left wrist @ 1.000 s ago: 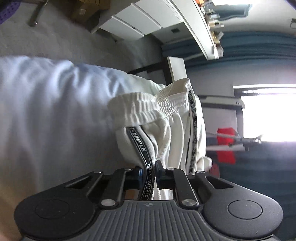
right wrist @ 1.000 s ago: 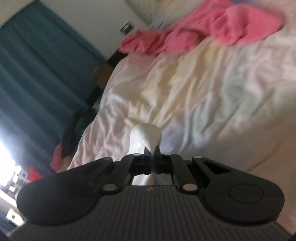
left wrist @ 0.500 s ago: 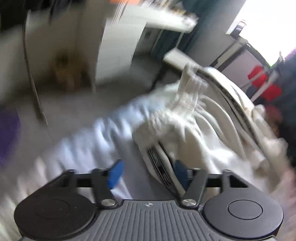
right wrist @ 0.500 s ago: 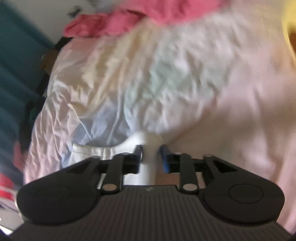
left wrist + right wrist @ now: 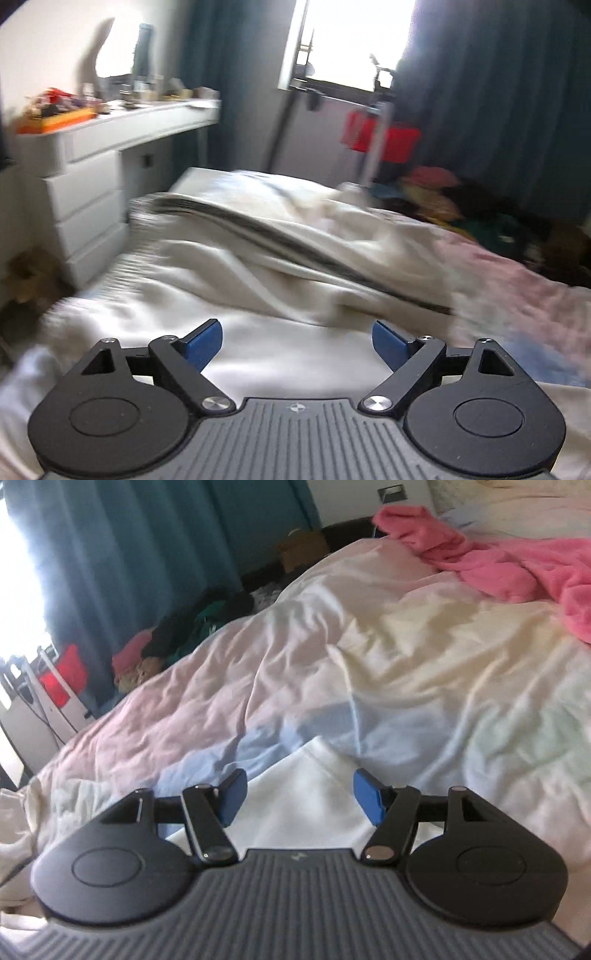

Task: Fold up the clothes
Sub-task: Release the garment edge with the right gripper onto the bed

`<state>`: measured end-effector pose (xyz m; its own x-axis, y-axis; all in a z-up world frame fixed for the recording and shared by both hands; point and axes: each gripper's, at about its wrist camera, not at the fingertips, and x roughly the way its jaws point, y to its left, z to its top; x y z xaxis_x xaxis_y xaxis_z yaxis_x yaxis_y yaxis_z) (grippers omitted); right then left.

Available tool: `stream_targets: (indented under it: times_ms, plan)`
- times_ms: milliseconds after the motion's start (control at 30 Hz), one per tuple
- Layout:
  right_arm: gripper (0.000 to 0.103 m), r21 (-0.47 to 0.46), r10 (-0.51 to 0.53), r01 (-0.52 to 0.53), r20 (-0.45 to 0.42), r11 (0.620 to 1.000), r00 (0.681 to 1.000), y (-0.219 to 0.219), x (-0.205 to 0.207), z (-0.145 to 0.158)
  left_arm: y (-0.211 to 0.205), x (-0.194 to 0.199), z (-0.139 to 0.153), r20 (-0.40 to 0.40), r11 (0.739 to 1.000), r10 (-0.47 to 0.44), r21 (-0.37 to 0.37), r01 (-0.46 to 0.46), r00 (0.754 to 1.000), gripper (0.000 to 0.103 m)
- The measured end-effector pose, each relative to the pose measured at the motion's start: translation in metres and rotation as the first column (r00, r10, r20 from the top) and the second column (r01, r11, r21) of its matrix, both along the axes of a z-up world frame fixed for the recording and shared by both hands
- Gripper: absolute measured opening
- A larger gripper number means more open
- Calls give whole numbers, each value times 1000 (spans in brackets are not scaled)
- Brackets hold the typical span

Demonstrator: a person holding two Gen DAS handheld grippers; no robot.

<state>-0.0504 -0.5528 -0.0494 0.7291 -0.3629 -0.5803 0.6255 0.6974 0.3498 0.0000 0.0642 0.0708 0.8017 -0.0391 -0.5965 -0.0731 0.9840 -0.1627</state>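
drawers (image 5: 90,206) of a white dresser at far left, then white track pants (image 5: 280,254) with a dark side stripe, blurred, lying rumpled on the pastel duvet (image 5: 524,295) ahead of the left gripper (image 5: 296,341) — blue pads wide apart, holding nothing. right gripper (image 5: 297,795) likewise spread wide and empty — poised above a white fabric edge (image 5: 314,786); pink garment (image 5: 498,561) far right.

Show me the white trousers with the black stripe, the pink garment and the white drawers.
white trousers (image 5: 280,236), left wrist view, on the black side stripe.
pink garment (image 5: 517,565), right wrist view, on its crumpled middle.
white drawers (image 5: 92,199), left wrist view, on a drawer front.
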Motion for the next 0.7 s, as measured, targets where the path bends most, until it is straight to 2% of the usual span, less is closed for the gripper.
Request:
stream_targets:
  times_ms: [133, 233, 300, 400, 433, 467, 500, 533, 600, 700]
  plan:
    - [66, -14, -23, 22, -46, 1000, 999, -9, 16, -18, -54, 7, -37, 4, 995, -99, -34, 99, 995, 91]
    - [66, -45, -42, 38, -102, 998, 994, -13, 24, -35, -76, 15, -76, -11, 978, -209, -22, 208, 978, 91]
    - [67, -37, -32, 28, -117, 999, 993, -19, 29, -49, -89, 16, -93, -25, 963, -267, 12, 268, 963, 91]
    - [67, -25, -3, 1, -98, 1000, 995, -21, 30, -55, -98, 14, -105, -37, 952, -301, 50, 303, 953, 91]
    - [64, -27, 17, -19, -95, 999, 995, -20, 30, -54, -101, 14, -108, -37, 949, -309, 55, 310, 950, 91]
    - [58, -28, 37, -39, -92, 999, 995, -19, 31, -52, -102, 16, -110, -32, 948, -313, 52, 314, 949, 91]
    - [36, -23, 56, -58, -89, 998, 994, -18, 31, -52, -102, 17, -112, -29, 948, -314, 50, 315, 949, 91]
    - [25, -8, 75, -76, -87, 997, 993, -19, 30, -51, -102, 18, -113, -27, 948, -313, 48, 314, 949, 91]
    - [18, -16, 66, -68, -88, 998, 994, -17, 29, -48, -101, 19, -115, -26, 949, -312, 44, 312, 950, 91]
    - [16, -52, 23, -28, -92, 998, 996, -14, 27, -43, -95, 17, -113, -33, 951, -306, 36, 308, 951, 91]
